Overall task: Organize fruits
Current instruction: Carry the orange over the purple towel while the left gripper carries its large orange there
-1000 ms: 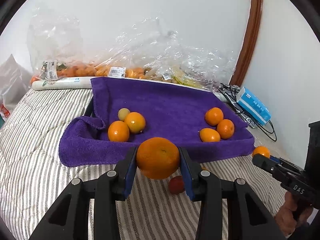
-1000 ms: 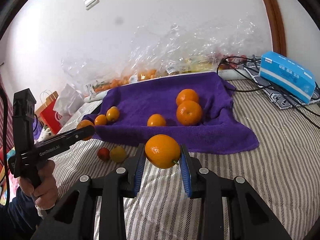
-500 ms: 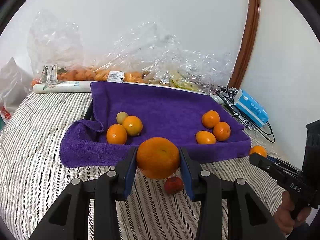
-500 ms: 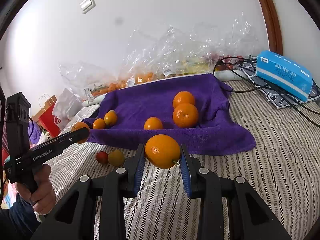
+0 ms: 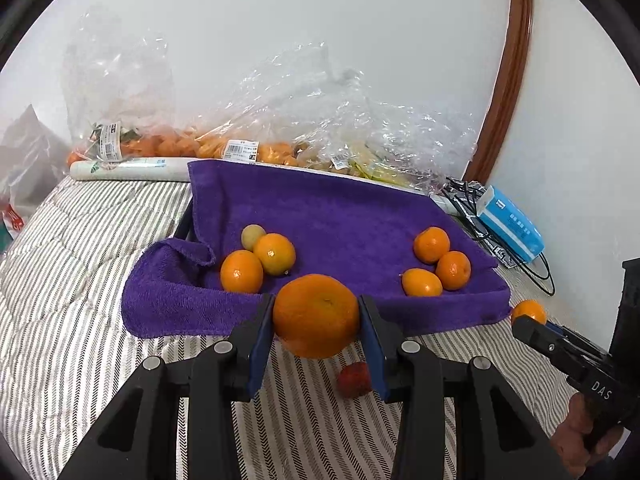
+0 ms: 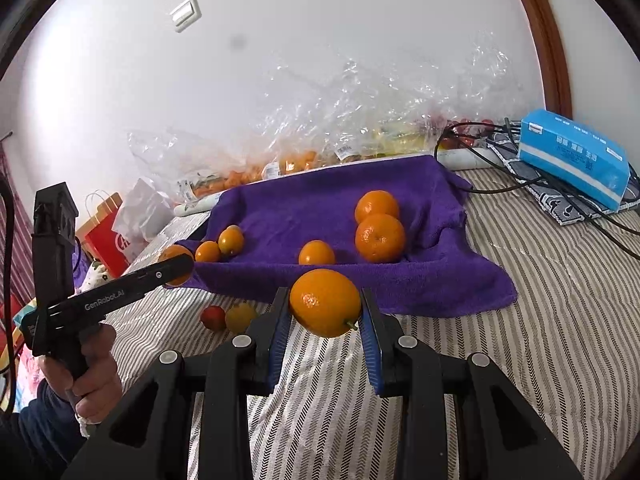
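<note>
My left gripper (image 5: 316,307) is shut on a large orange (image 5: 316,320), held above the striped bedding just in front of the purple towel (image 5: 340,216). My right gripper (image 6: 324,299) is shut on a smaller orange (image 6: 325,304) before the towel's (image 6: 420,280) front edge. On the towel, two oranges (image 5: 241,271) and a small yellowish fruit (image 5: 253,237) lie at the left, three oranges (image 5: 431,245) at the right. A small red fruit (image 5: 354,374) lies on the bedding under my left gripper; in the right wrist view the red fruit (image 6: 213,317) has a yellow one (image 6: 240,317) beside it.
Clear plastic bags of fruit (image 5: 280,136) line the wall behind the towel. A blue tissue pack (image 6: 572,156) and black cables (image 6: 500,184) lie at the right. A red paper bag (image 6: 106,236) stands off the bed's left edge. A person's hand (image 6: 96,376) holds the left gripper's handle.
Both views have drifted only slightly. Each gripper still holds its orange, and the fruits on the towel lie as before.
</note>
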A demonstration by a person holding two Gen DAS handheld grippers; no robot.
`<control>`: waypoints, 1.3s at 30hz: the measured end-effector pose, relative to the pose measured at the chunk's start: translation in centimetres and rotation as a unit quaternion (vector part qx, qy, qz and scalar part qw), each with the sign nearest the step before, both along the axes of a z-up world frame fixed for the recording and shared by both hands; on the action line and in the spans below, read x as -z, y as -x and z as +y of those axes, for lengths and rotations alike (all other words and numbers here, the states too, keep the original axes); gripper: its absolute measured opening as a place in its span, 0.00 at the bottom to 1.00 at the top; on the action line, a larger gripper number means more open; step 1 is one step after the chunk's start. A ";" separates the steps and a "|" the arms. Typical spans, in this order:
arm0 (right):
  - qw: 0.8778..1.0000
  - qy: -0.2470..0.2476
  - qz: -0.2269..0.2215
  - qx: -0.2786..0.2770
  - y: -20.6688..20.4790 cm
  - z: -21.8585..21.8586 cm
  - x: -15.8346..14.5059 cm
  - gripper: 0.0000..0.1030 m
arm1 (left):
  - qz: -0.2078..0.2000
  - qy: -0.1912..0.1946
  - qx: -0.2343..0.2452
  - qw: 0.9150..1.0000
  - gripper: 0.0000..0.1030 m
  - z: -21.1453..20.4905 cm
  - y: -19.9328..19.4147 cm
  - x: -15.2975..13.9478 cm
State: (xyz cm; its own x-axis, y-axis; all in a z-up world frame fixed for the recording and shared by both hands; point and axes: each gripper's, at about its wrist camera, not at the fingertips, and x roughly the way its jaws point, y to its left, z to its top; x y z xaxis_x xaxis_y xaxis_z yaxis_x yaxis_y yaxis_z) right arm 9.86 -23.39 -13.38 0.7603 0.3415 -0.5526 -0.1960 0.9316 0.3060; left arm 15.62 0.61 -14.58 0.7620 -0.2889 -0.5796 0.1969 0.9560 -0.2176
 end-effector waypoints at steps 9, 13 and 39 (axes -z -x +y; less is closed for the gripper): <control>0.999 -0.031 -0.017 -0.006 0.5 0.0 -1.1 0.32 | -0.025 -0.014 -0.016 0.999 0.38 0.8 0.6 -1.1; 0.998 -0.019 -0.053 -0.032 0.5 1.3 -3.8 0.32 | -0.026 0.000 -0.028 0.999 0.38 1.8 0.6 -2.1; 0.998 0.057 0.009 -0.026 -12.1 3.5 -1.7 0.32 | -0.020 0.039 -0.075 0.996 0.38 3.4 -7.0 -2.2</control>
